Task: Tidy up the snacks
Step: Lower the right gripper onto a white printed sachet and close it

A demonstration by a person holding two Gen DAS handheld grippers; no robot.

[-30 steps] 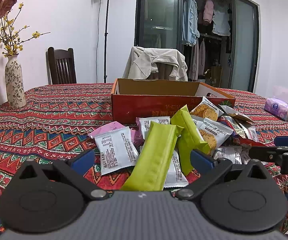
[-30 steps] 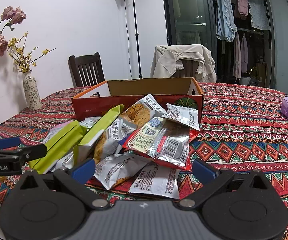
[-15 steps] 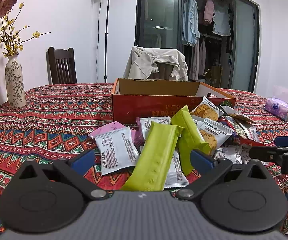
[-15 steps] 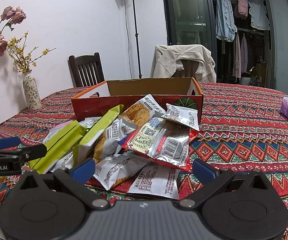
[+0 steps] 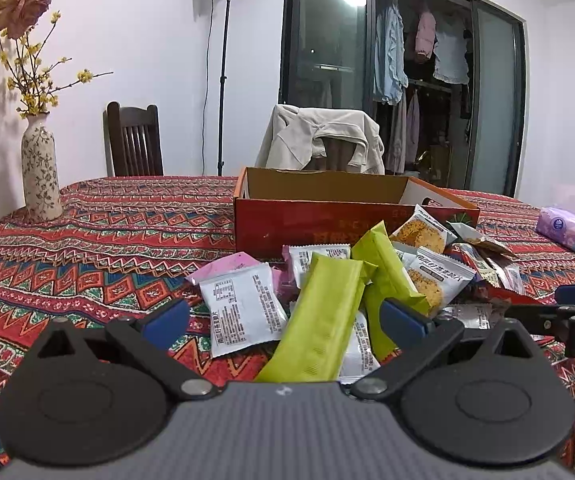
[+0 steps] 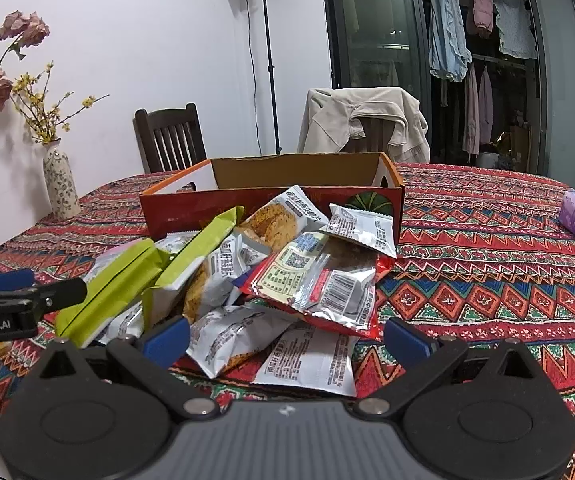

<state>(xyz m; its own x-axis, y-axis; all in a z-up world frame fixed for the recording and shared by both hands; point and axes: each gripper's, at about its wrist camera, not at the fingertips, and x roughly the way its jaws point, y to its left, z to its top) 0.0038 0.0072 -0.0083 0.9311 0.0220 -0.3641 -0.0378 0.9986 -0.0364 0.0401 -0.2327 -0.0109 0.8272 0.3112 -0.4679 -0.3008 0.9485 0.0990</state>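
Both claws spread, empty — left claw (image 5: 283, 318) faced the long lime-green foil snack bar (image 5: 319, 320) atop the desk pile, before the open red cardboard box (image 5: 327, 220). Pinch mid-length, lift clear.

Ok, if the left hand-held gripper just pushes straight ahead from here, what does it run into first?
Most likely the long green snack packet, which lies between the open fingers of the left hand-held gripper and points back at the camera. The white packet sits just beside it. Behind them comes the red cardboard box, though depth is unclear.
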